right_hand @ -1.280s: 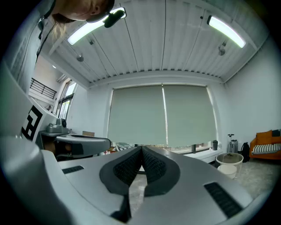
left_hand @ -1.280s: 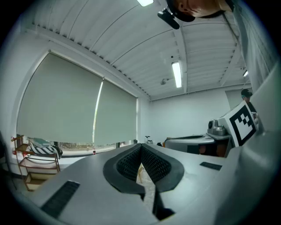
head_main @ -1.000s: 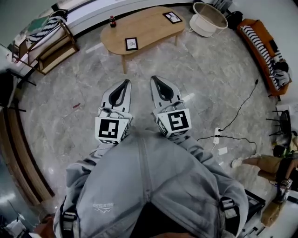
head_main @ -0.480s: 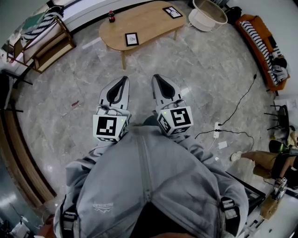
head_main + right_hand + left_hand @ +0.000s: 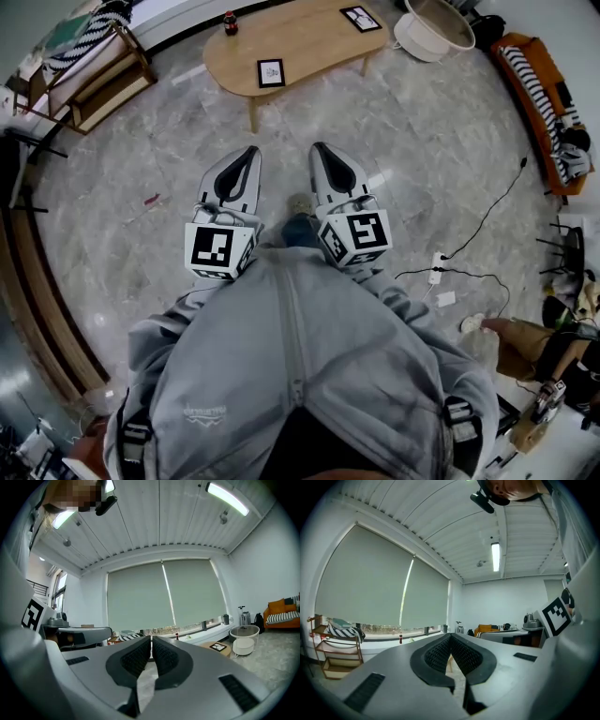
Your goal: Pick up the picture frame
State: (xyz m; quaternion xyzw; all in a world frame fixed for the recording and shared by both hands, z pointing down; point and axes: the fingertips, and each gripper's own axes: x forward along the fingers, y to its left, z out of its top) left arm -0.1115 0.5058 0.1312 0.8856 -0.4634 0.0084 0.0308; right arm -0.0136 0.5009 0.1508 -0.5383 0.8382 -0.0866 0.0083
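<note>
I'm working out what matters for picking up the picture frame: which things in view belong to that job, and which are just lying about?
Job: nearer black picture frame; farther black picture frame; light wooden coffee table under them; left gripper and right gripper, jaws shut and empty.
Lying about: red-capped dark bottle; white round basket; orange sofa; wooden shelf rack; white power strip.

The person wears a grey zip-front jacket (image 5: 309, 375) with a small pale logo (image 5: 204, 412) on the chest, black strap buckles (image 5: 137, 437) at either side, and a blue trouser leg (image 5: 302, 231) below. The left claw (image 5: 251, 150) and right claw (image 5: 317, 147) are pale grey plastic, tapering, lined with black ribbed pads (image 5: 435, 656). Each carries a white marker cube (image 5: 221, 250) printed with black squares at its near end.
</note>
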